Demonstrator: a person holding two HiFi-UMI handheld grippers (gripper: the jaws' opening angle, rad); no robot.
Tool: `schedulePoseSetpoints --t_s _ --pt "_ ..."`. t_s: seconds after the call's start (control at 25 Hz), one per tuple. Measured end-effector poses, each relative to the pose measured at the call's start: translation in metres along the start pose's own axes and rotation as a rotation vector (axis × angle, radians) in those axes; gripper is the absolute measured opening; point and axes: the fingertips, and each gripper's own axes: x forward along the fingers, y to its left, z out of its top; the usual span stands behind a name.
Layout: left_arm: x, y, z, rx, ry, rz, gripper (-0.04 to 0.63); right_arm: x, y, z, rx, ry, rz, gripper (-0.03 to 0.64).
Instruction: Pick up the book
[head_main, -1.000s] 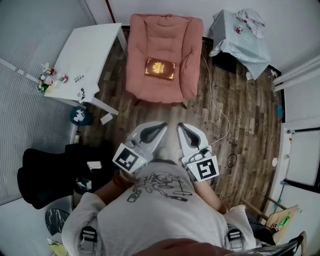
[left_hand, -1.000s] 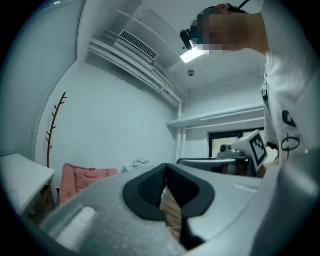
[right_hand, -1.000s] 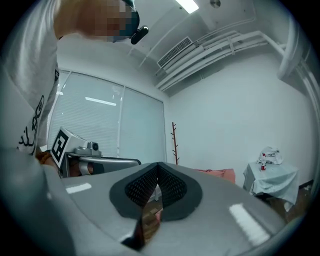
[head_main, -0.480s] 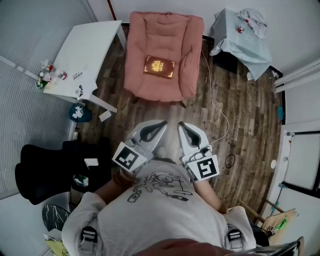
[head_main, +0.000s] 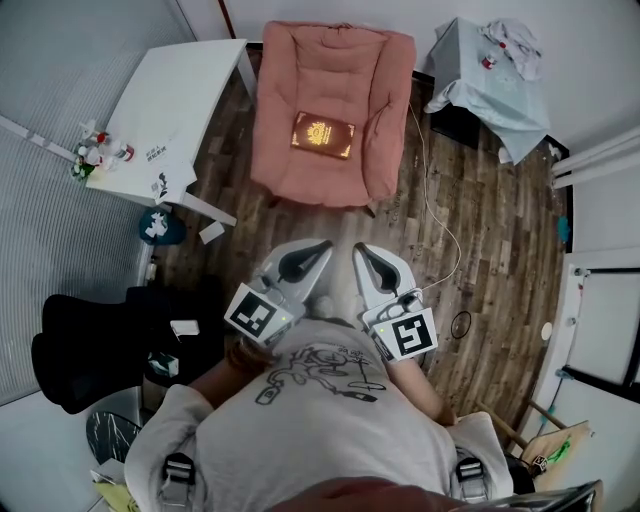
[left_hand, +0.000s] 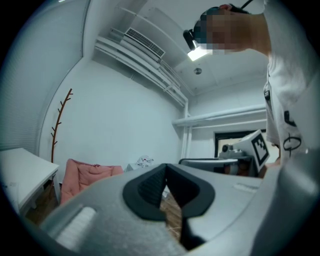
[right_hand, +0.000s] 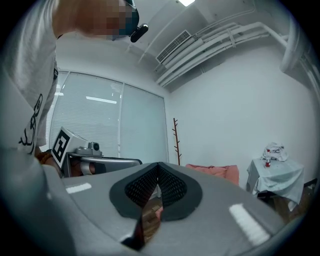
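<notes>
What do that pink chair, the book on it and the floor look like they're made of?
Armchair: soft pink fabric, matte, with quilted seams.
Book: likely a hard or leather-like brown cover, with a gold emblem.
Floor: wood or wood-look planks, visible board lines.

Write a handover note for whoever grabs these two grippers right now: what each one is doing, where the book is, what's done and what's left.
Left gripper: shut, empty, held near the person's chest, pointing toward the armchair.
Right gripper: also shut and empty, right beside the left one.
Book: lies flat on the pink armchair's seat, across a stretch of wooden floor from both grippers; nothing touches it.
Done: nothing on the book yet.
Left: close in on the armchair, open a gripper, grip the book, lift it off the seat.
</notes>
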Motion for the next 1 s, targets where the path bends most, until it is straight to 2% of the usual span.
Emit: schedulePoseSetpoints --t_s 0.28,0.72,0.84,1.0 --pt "0.013 0.057 0.005 -0.005 0.000 0.002 0.003 0.056 -0.015 0.007 0.008 -0.029 0.009 0.005" --pt "0.033 0.169 0.031 -0.005 -0.016 -0.007 0.003 0.170 -0.035 0.022 -0.044 0.012 0.032 0.005" --pt "0.037 0.200 0.032 0.007 0.006 -0.013 0.003 0.202 -0.041 0.029 -0.044 -0.001 0.030 0.005" --pt "0.045 0.240 0.043 0.016 -0.012 -0.025 0.003 0.243 -0.048 0.035 -0.035 -0.026 0.031 0.005"
